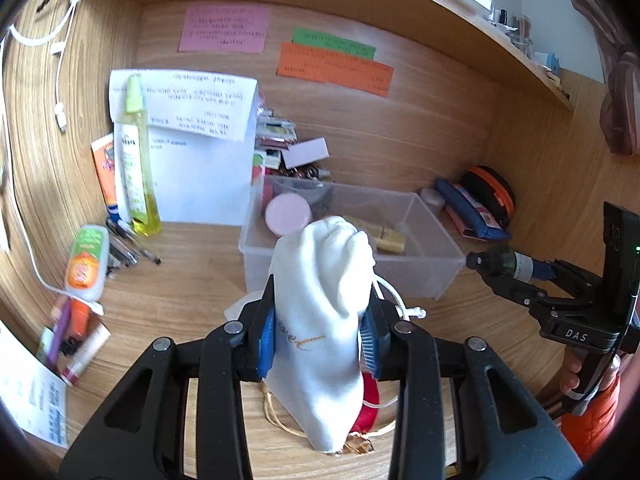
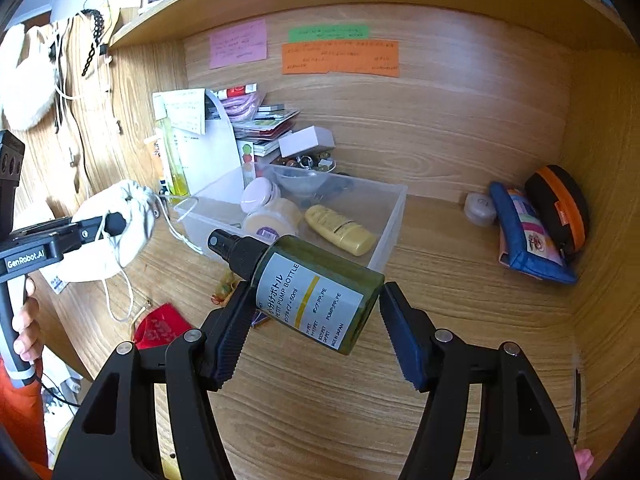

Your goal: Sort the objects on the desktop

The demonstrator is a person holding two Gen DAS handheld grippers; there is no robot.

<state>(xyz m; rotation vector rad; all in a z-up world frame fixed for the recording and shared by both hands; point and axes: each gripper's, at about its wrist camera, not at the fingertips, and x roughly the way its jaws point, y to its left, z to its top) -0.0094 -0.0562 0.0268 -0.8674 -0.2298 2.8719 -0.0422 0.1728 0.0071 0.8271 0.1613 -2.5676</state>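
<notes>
My left gripper [image 1: 322,332] is shut on a white drawstring pouch [image 1: 324,320] and holds it above the desk, just in front of the clear plastic bin [image 1: 420,276]. From the right wrist view the pouch [image 2: 116,236] hangs at the left. My right gripper [image 2: 316,312] is shut on a dark green pump spray bottle [image 2: 316,296], nozzle pointing left, held above the desk before the bin [image 2: 384,240]. In the left wrist view that bottle [image 1: 508,262] is at the right. The bin holds a pink-lidded jar [image 1: 288,214], a cream jar [image 2: 272,218] and a yellow tube [image 2: 340,230].
A red pouch [image 2: 160,326] lies on the desk under the left gripper. Tubes, pens and a yellow spray bottle [image 1: 136,168] crowd the left. A blue pouch [image 2: 528,236] and black-orange case [image 2: 560,208] stand at the right wall. Papers, a white box [image 2: 306,142] and packets sit behind the bin.
</notes>
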